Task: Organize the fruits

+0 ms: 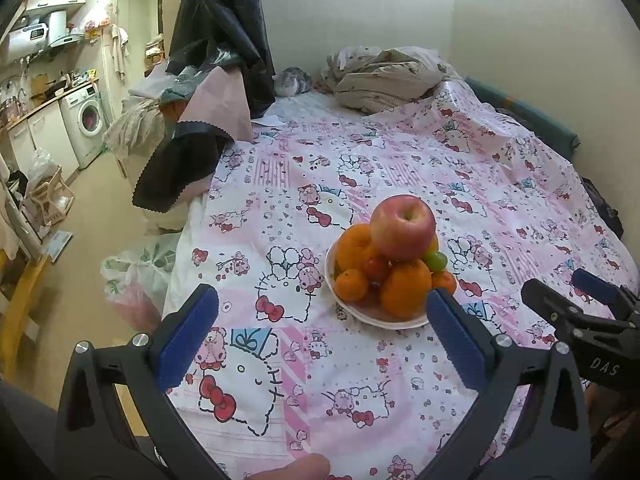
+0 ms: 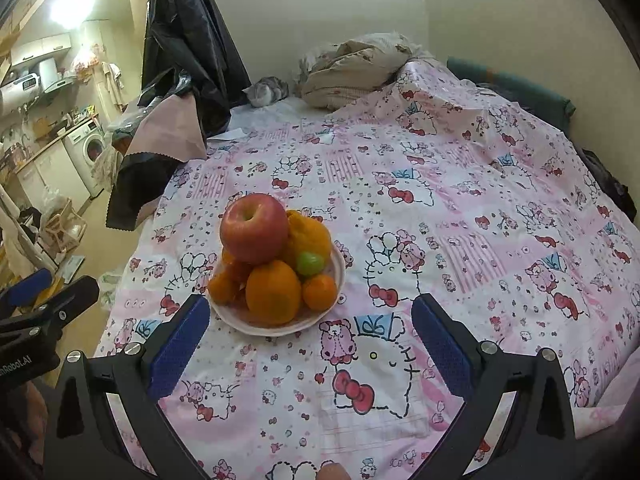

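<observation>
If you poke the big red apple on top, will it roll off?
Probably. The apple is round and smooth, and sits atop rounded oranges with nothing beside it. It likely feels firm and heavy for its size, so it could tumble past the plate rim. Lifting it may also unsettle the small green fruit.

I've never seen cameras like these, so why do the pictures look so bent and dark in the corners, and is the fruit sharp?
Left wrist view: fisheye bending curves the walls, the corners go black, and a ceiling light glares at top left; the apple looks sharp. Right wrist view: the same bending, with a bright light blooming at upper left; the plate of fruit is crisp, the far kitchen softer.
</observation>
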